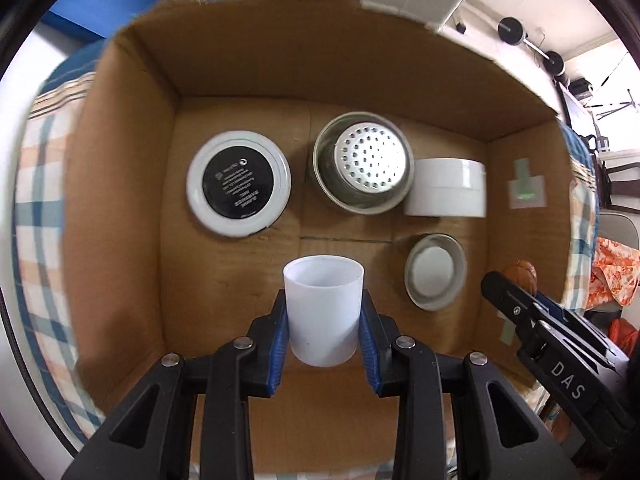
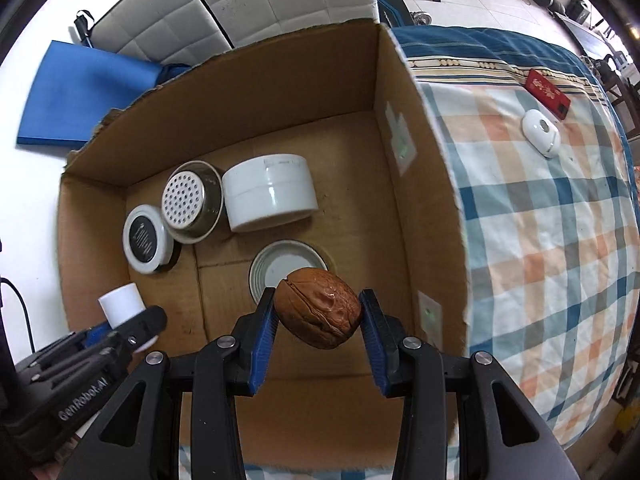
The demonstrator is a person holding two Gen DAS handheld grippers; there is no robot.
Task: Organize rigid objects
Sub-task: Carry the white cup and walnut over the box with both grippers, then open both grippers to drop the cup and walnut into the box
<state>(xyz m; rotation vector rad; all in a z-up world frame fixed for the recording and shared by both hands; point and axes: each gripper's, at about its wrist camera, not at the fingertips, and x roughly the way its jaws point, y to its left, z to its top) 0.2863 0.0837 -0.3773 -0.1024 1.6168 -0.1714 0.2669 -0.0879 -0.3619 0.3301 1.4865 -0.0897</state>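
My left gripper [image 1: 324, 316] is shut on a small white plastic cup [image 1: 323, 310], held upright above the open cardboard box [image 1: 120, 184]. My right gripper [image 2: 318, 312] is shut on a brown walnut [image 2: 318, 313], held over the box's right side. Each gripper shows in the other's view, the right gripper [image 1: 496, 284] at the lower right, the left gripper [image 2: 156, 320] with the cup [image 2: 122, 304] at the lower left. In the box lie a white round tin with a black label [image 1: 239, 184], a steel perforated strainer cup [image 1: 363, 168], a white jar [image 1: 446, 188] and a metal lid [image 1: 435, 277].
The box [image 2: 436, 184] stands on a table with a checked cloth [image 2: 540, 220]. On the cloth at the far right lie a white oval device [image 2: 541, 133] and a red box [image 2: 547, 94]. A blue mat [image 2: 84, 100] lies on the floor behind the box.
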